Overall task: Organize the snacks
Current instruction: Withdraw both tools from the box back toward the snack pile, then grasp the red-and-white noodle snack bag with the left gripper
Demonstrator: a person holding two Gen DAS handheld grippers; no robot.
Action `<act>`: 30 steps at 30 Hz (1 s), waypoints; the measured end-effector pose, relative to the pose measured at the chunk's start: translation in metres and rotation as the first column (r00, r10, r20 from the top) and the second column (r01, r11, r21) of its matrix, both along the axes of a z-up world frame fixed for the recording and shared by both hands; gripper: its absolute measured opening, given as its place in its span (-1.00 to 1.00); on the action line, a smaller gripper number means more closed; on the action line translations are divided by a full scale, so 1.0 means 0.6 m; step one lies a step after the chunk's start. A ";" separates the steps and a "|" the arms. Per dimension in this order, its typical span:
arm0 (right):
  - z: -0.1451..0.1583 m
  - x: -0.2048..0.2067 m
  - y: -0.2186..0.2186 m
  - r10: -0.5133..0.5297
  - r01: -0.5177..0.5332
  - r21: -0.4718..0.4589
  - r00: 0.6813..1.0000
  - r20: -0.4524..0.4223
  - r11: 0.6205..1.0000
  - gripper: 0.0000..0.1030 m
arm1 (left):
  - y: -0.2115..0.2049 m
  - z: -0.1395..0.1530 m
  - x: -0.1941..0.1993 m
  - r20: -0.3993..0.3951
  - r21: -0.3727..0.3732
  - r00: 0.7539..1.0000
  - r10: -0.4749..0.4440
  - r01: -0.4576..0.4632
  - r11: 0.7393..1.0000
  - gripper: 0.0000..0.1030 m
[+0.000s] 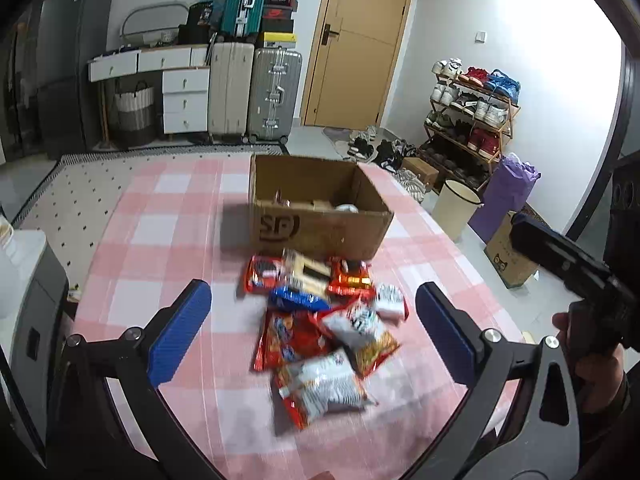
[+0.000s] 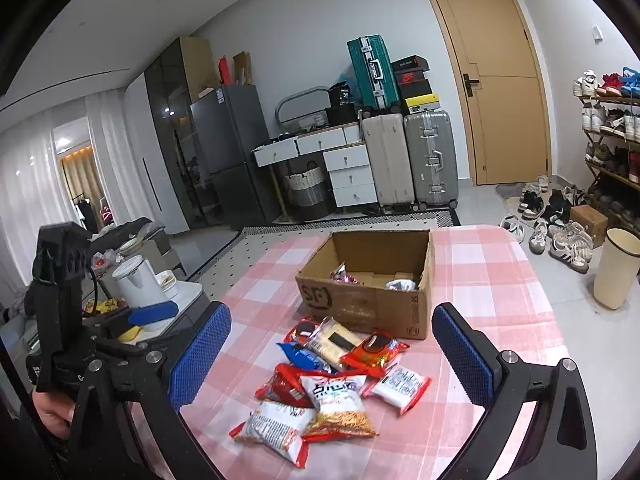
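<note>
A pile of several snack packets (image 1: 326,328) lies on the pink checked tablecloth (image 1: 168,208), just in front of an open cardboard box (image 1: 320,232) that holds a few items. The pile (image 2: 332,384) and the box (image 2: 368,304) also show in the right wrist view. My left gripper (image 1: 314,332) is open and empty, above the pile. My right gripper (image 2: 332,360) is open and empty, also above the pile. The left gripper's body shows at the left of the right wrist view (image 2: 60,304); the right gripper's body shows at the right of the left wrist view (image 1: 576,276).
A side stand with a white kettle (image 2: 136,284) sits left of the table. A cream bin (image 2: 616,272), a purple bag (image 1: 508,200), a shoe rack (image 1: 472,120) and loose shoes stand to the right. Suitcases (image 1: 256,92) and a door (image 1: 356,40) are behind.
</note>
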State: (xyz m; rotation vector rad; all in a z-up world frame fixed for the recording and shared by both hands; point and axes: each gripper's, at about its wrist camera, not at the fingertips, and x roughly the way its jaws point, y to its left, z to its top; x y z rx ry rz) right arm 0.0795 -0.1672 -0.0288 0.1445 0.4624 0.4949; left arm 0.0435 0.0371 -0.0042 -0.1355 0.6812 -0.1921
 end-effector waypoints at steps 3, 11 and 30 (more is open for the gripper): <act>-0.004 -0.005 -0.001 0.004 -0.004 0.000 1.000 -0.008 1.000 0.99 | 0.004 -0.023 -0.009 -0.036 -0.002 0.999 0.006 -0.006 1.000 0.97; -0.026 -0.019 0.000 0.018 -0.018 -0.001 0.999 -0.037 1.000 0.99 | 0.013 -0.090 -0.020 -0.129 -0.030 0.992 -0.002 -0.002 1.000 0.97; -0.097 -0.017 0.000 0.047 -0.046 0.014 0.992 -0.118 0.999 0.99 | -0.001 -0.225 0.024 -0.297 -0.134 0.953 -0.056 0.017 0.991 0.97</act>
